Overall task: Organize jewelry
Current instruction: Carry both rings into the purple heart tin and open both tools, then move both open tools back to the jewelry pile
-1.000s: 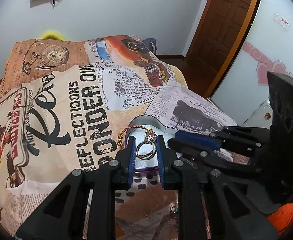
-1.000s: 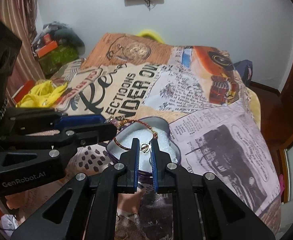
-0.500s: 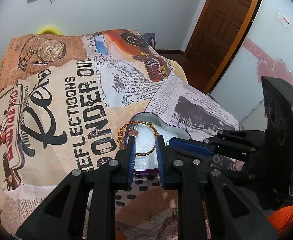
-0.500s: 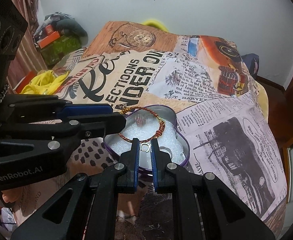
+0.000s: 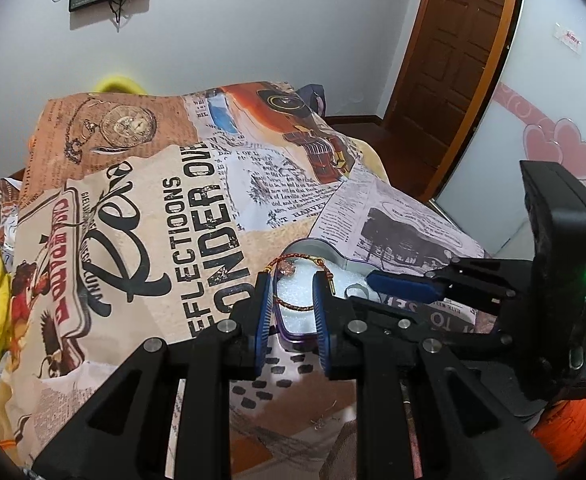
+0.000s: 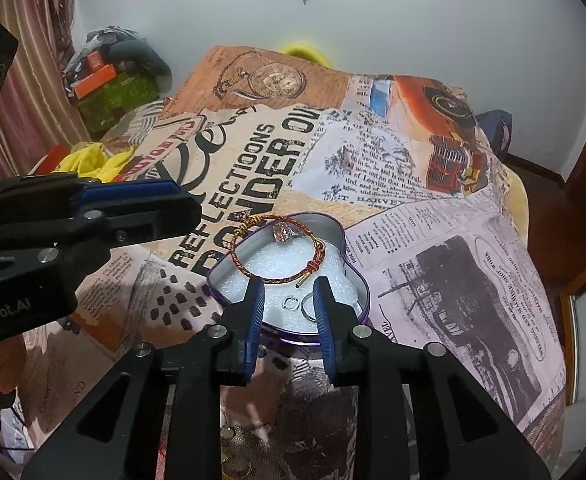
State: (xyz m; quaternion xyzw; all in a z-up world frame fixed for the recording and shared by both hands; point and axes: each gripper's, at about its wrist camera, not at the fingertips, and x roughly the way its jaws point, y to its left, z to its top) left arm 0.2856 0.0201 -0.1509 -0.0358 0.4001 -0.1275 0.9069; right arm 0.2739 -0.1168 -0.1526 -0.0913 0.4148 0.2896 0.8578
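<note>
From my left wrist, my left tongs (image 5: 291, 312) stand spread and empty over the near lip of the heart-shaped tin (image 5: 325, 246) on the bed (image 5: 133, 208); the red-and-gold bracelet (image 5: 293, 280) lies just ahead, partly on the foam.

From my right wrist, my right tongs (image 6: 287, 304) are also spread, holding nothing. Two small rings (image 6: 299, 303) lie on the foam between the tips, the bracelet and a pink-stone ring (image 6: 283, 234) beyond. My right tongs seem nearer the rings.

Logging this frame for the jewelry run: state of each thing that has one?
left hand-held gripper: open, empty
right hand-held gripper: open, empty
heart-shaped tin: lid off, foam-lined
red-gold bracelet: partly over the tin's rim
pink-stone ring: in tin
small rings: on foam, released
door: shut
</note>
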